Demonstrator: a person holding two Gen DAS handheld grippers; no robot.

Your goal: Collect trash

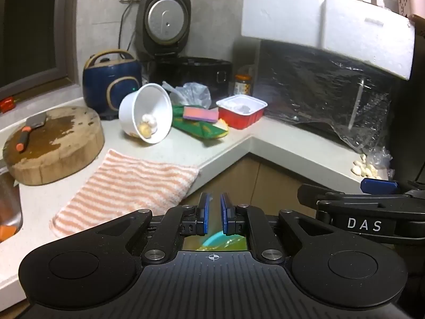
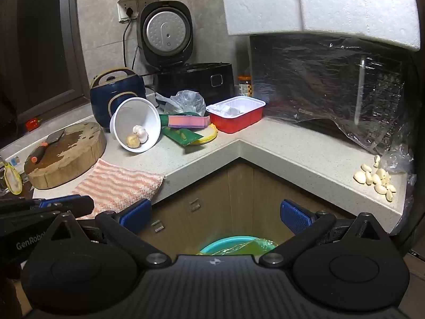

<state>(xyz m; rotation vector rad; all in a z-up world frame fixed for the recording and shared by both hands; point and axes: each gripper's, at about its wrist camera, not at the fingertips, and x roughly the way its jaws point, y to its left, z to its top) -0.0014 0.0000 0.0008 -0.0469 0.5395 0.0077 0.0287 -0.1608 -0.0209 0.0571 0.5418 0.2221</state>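
White, the tipped bowl (image 2: 136, 126) lies at centre left on the counter (image 2: 265, 146), beside a red tray (image 2: 236, 115). The left gripper (image 1: 214, 212) is clenched on nothing; the right gripper (image 2: 216, 216) gapes wide above the bin (image 2: 239, 244).

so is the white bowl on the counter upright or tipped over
Tipped. The white bowl lies on its side, mouth facing the camera, with garlic resting against its lower wall.

We see a speckled, matt stone bench (image 2: 279, 146) carrying a rough, stained wooden chopping block (image 2: 66, 154) and a fluffy striped cloth (image 2: 119, 186). The white bowl (image 2: 138, 125) looks smooth plastic. Glossy crinkled film covers the black microwave (image 2: 332, 85), under grainy white foam boxes (image 2: 318, 5).
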